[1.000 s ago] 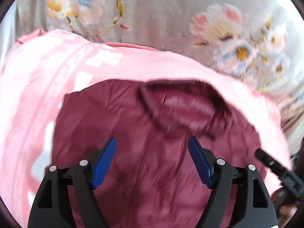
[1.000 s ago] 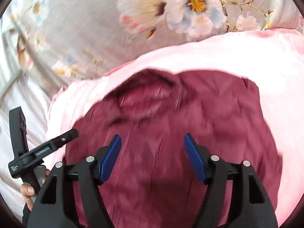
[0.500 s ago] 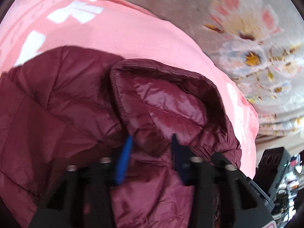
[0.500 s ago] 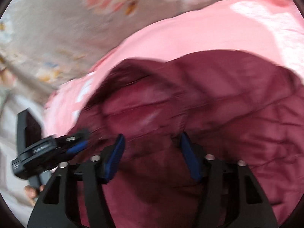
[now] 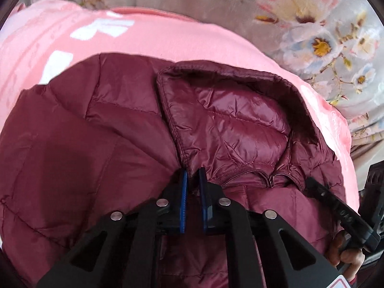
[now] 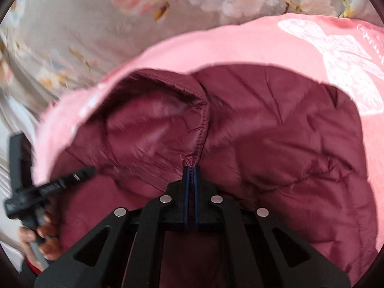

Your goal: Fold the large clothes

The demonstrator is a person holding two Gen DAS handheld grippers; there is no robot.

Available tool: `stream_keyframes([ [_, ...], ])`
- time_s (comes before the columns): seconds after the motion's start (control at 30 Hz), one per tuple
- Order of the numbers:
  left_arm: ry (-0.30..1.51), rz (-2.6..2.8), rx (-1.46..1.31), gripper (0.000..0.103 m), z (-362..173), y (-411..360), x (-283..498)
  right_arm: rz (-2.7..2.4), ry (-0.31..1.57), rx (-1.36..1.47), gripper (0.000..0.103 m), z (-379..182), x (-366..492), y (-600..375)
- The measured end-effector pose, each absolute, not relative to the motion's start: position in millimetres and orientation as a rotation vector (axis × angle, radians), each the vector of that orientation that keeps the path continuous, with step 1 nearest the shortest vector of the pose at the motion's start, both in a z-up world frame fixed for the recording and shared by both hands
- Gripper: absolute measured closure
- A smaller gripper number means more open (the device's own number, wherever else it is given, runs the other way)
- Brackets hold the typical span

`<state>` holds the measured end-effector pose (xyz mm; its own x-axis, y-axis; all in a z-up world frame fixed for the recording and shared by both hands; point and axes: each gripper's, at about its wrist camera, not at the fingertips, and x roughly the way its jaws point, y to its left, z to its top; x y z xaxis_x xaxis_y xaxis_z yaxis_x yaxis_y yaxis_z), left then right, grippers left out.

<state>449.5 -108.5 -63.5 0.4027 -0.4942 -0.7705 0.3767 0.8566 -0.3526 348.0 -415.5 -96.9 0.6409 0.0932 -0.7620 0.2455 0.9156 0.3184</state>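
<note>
A dark red quilted jacket point(image 5: 96, 132) lies flat on a pink garment point(image 5: 168, 36), its collar point(image 5: 228, 120) standing open. My left gripper point(image 5: 192, 174) is closing its blue pads on the collar's left corner, with the fabric pinched between them. In the right wrist view the same jacket point(image 6: 288, 132) fills the middle. My right gripper point(image 6: 191, 169) is shut on the seamed collar edge point(image 6: 201, 129), and a thin fold of cloth shows between its pads.
A grey floral bedsheet point(image 5: 312, 24) point(image 6: 96, 24) lies beyond the pink garment point(image 6: 240, 45). The right tool's black frame point(image 5: 336, 204) and a hand point(image 5: 343, 252) show at the left view's right edge. The left tool's frame point(image 6: 60, 182) and a hand point(image 6: 45, 235) sit at the right view's left edge.
Both grippers came down onto the jacket's collar and went from wide open to pinched on its fabric. The collar now fills much more of each view.
</note>
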Motion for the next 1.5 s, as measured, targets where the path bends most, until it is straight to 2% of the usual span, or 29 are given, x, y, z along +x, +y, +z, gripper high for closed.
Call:
stream_keyframes([
  [0.13, 0.927, -0.524, -0.032, 0.089, -66.3, -117.3, 439.9, -0.145, 0.872, 0.269, 0.101, -97.4, 350.4, -396.0],
  [0.3, 0.907, -0.484, 0.036, 0.086, -60.0, -116.6, 433.4, -0.157, 0.896, 0.291, 0.101, -84.9, 337.5, -403.6],
  [0.47, 0.861, -0.45, 0.058, 0.082, -19.4, -95.0, 431.0, -0.144, 0.814, 0.384, 0.097, -37.5, 338.7, -425.6],
  [0.53, 0.845, -0.427, 0.047, 0.077, 0.7, -94.7, 444.9, -0.152, 0.759, 0.409, 0.097, -12.1, 356.6, -430.9],
  [0.67, 0.864, -0.394, -0.083, 0.077, 30.2, -104.3, 497.4, -0.17, 0.689, 0.481, 0.097, 2.8, 401.5, -439.1],
  [0.83, 0.98, -0.351, -0.159, 0.077, 3.2, -130.2, 543.5, -0.203, 0.774, 0.501, 0.097, -35.7, 443.2, -434.7],
  [0.97, 1.043, -0.35, -0.113, 0.077, -30.3, -134.5, 539.9, -0.175, 0.844, 0.438, 0.097, -61.1, 436.9, -423.8],
  [1.0, 1.11, -0.315, -0.097, 0.077, -35.8, -133.4, 537.1, -0.176, 0.851, 0.411, 0.097, -64.9, 432.1, -422.7],
  [1.2, 1.043, -0.342, 0.016, 0.077, -54.8, -133.7, 516.9, -0.167, 0.877, 0.402, 0.1, -89.8, 422.1, -430.9],
  [1.5, 0.912, -0.284, 0.178, 0.078, -61.0, -151.4, 498.5, -0.233, 0.877, 0.244, 0.1, -84.9, 425.4, -410.0],
])
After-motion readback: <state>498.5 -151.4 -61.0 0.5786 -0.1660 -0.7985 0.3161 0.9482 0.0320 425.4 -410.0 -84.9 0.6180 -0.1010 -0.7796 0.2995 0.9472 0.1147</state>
